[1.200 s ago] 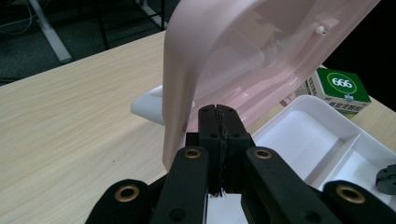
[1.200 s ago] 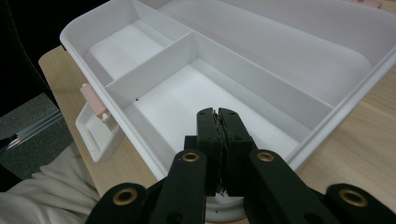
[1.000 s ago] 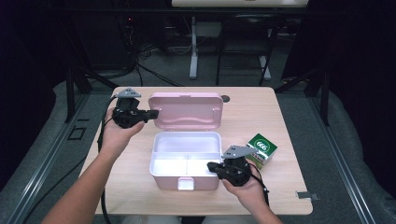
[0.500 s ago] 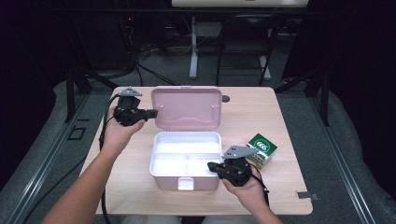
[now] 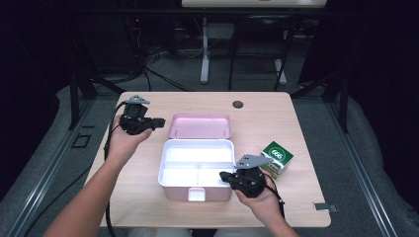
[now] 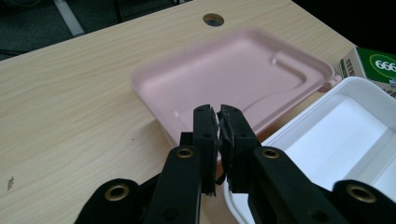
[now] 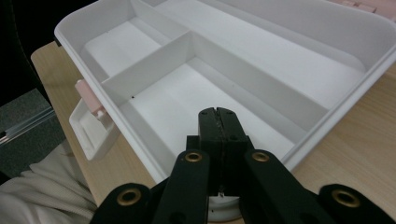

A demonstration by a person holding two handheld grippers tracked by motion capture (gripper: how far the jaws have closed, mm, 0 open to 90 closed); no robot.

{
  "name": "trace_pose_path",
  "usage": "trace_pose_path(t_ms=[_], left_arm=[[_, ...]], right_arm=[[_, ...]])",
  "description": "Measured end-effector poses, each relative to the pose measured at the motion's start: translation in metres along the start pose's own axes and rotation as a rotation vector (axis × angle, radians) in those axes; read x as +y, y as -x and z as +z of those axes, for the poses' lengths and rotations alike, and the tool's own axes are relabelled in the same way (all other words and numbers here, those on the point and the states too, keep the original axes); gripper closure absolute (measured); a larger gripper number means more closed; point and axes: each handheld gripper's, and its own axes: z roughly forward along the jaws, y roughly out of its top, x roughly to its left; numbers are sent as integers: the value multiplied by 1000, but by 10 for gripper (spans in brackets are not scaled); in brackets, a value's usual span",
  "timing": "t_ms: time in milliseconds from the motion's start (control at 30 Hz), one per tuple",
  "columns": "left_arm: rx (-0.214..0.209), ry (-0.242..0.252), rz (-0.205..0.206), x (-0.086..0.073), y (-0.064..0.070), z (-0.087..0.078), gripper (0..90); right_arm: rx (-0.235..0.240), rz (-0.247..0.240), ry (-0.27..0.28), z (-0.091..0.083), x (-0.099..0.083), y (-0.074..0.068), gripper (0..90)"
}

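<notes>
Left tool (image 5: 159, 121) pressed together beside the lid (image 5: 199, 126); right tool (image 5: 223, 176) pressed together at the box (image 5: 196, 165).
Pink lid lies open and nearly flat on the table (image 5: 276, 118), hinged behind the white, divided box mid-table. Left tool holds nothing, just off the lid's left edge. Right tool sits at the box's near right rim, empty. Green carton (image 5: 276, 158) stands just right of the box.

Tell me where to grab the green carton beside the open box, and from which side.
Grip the green carton across its two upright side faces, probably coming down from above with the right hand-held gripper beside it. It stands on the table just right of the white box, so its top and far-right sides look open, while the box wall crowds its left.
</notes>
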Motion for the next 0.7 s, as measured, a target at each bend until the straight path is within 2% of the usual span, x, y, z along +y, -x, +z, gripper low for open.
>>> trace_pose_path(t_ms=[267,367,533,700], left_arm=[[3,-3,5,-3,0,-6,756],[15,-9,22,-5,-2,-10,716],[11,-26,36,-9,-3,-15,658],[7,-39,45,-14,-6,-23,621]], right_arm=[[-4,5,2,0,0,-1,900],[-8,6,4,0,0,-1,900],[-11,13,9,0,0,-1,900],[-8,11,36,-5,3,-2,900]])
